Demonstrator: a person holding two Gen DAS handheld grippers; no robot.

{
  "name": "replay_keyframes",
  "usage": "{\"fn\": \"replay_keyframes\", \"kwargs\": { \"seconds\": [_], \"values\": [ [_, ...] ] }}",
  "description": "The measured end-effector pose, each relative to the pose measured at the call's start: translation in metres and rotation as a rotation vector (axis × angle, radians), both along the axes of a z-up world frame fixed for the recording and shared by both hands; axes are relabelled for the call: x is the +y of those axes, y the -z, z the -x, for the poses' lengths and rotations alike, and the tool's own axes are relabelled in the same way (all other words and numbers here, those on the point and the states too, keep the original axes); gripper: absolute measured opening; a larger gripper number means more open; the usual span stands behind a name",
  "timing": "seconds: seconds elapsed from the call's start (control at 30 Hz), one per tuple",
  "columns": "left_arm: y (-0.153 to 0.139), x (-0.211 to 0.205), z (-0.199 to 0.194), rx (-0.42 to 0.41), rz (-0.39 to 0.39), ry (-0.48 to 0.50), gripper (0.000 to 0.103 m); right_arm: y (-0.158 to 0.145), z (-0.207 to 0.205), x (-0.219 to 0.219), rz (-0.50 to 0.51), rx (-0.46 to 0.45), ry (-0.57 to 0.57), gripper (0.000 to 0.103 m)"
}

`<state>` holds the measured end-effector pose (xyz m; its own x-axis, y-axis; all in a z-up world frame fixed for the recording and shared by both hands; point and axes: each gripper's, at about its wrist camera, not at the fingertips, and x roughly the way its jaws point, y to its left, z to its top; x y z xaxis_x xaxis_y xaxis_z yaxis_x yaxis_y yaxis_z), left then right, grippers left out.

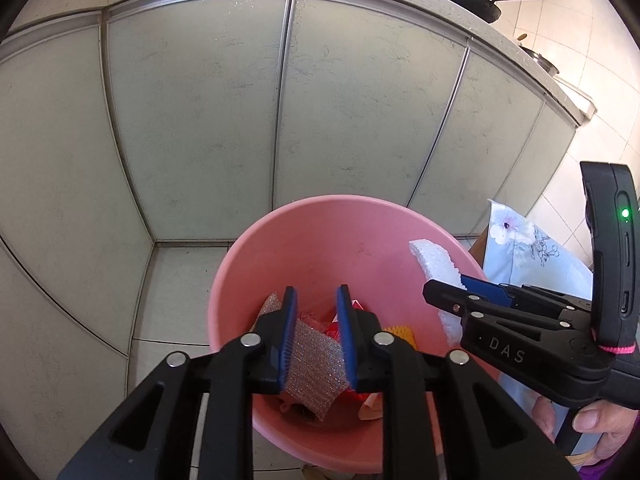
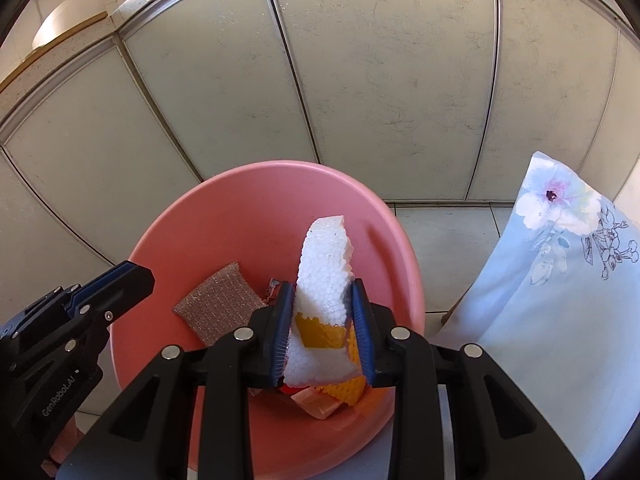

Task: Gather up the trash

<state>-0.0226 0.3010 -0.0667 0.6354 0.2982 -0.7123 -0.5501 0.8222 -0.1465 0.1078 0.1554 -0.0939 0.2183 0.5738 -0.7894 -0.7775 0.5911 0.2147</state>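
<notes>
While pale cabinet doors back it, pink bin stands on tiled floor.

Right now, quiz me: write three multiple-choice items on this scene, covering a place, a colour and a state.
1. Where is the white foam piece?
A. on the worktop
B. over the bin, between the right gripper's fingers
C. on the floor

2. What colour is the bin?
A. pink
B. green
C. black

3. What does the left gripper hold?
A. nothing
B. a pan
C. a scouring pad

Answers:
1 B, blue pads press both sides of the foam.
2 A, its wall is pink.
3 C, the glittery pad sits clamped between the fingers.
</notes>
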Motion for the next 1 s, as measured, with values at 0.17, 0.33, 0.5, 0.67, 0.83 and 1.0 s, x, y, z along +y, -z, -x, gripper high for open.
{"fn": "replay_keyframes", "kwargs": {
  "seconds": [0.17,0.33,0.5,0.67,0.83,1.0],
  "values": [
    [-0.006,0.0,0.005,-0.019,-0.005,0.0,0.035,-0.002,0.003,-0.002,-0.022,-0.002,-0.014,0.044],
    [-0.012,-0.004,0.01,-0.034,-0.012,0.014,0.038,-0.008,0.006,-0.004,-0.043,-0.019,-0.011,0.045],
    [-0.017,-0.01,0.015,-0.032,-0.05,-0.002,0.038,-0.015,0.009,-0.017,-0.064,-0.036,0.005,0.045],
    [-0.027,-0.015,0.023,-0.04,-0.063,-0.012,0.038,-0.025,0.017,-0.037,-0.081,-0.061,0.009,0.045],
    [-0.034,-0.022,0.03,-0.038,-0.037,-0.002,0.039,-0.03,0.029,-0.056,-0.073,-0.063,0.0,0.053],
    [-0.041,-0.036,0.036,-0.035,-0.042,0.011,0.046,-0.039,0.042,-0.077,-0.077,-0.094,0.013,0.053]
  ]
}}
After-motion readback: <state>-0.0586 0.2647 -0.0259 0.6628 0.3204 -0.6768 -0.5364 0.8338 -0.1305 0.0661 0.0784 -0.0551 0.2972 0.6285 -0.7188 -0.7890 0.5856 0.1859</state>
